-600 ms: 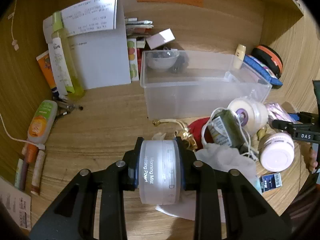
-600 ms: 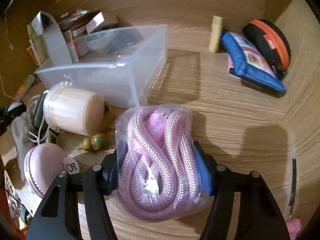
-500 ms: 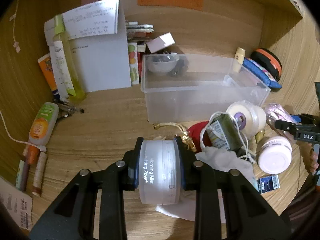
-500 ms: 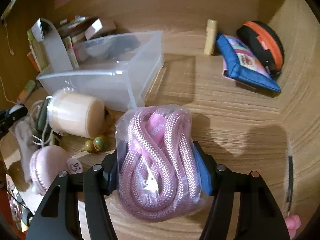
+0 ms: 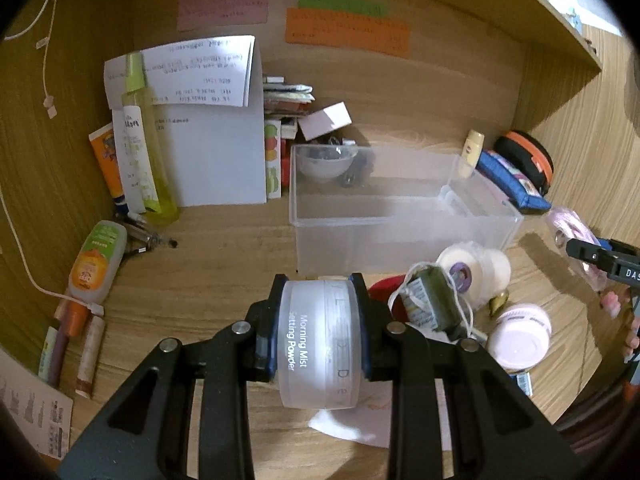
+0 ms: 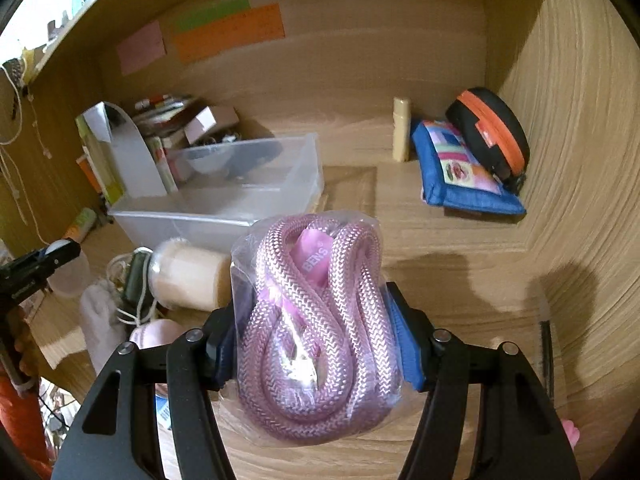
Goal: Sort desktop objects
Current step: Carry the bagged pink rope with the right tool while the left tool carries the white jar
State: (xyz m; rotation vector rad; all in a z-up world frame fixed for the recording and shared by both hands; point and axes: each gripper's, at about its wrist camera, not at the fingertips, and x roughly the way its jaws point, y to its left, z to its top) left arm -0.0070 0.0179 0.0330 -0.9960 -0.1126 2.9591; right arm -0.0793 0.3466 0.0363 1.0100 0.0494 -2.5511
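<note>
Wood-grain tabletop (image 5: 224, 264), walled at back & sides. Clear rectangular plastic bin (image 5: 400, 216) is set near centre. Blue fabric pouch (image 6: 460, 176) & black round case w/ orange zip (image 6: 490, 132) are propped at the right wall. Orange-label squeeze bottle (image 5: 94, 264) is laid flat at left; pale pink round jar (image 5: 520, 336) is seen front right.

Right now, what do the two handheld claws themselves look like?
Both the left claw and right claw share a build: matte black plastic fingers with triangular cutouts, silver pivot screws and blue pads. The right claw's side carries white lettering reading "DAS".
</note>
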